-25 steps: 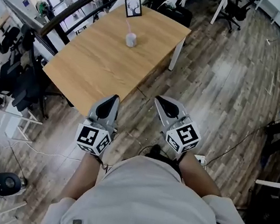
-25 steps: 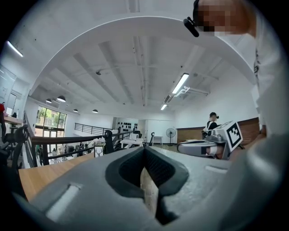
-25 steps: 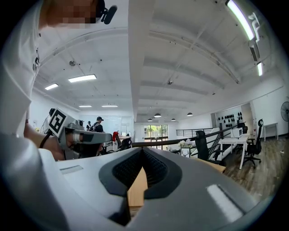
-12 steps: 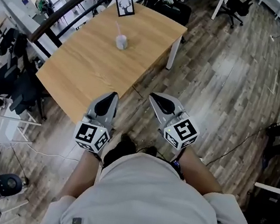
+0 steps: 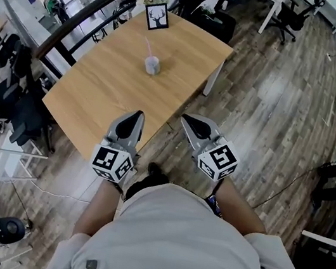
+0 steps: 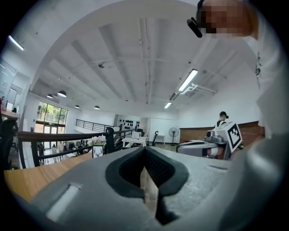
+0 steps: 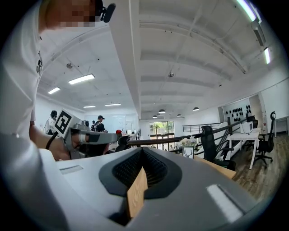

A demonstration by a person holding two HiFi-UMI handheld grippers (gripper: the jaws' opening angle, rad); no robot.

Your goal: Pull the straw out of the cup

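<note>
From my end, the cup is a small pale grey tumbler that stands upright near the middle of the far half of the wooden table. A thin pink straw sticks out of it, leaning up and away toward the table's far edge. Any print on the cup is too small for me to make out. Near the far edge stands a framed picture with a black deer head on white; I can read no lettering on it. Both grippers are held low, in front of the person's body and off the near edge of the table, well apart from the cup. The left gripper has its jaws pressed together on nothing, with only a sliver of floor showing behind them. The right gripper is likewise closed and empty, a strip of tabletop showing through its slit. The cube on each gripper carries black-and-white square markers.
</note>
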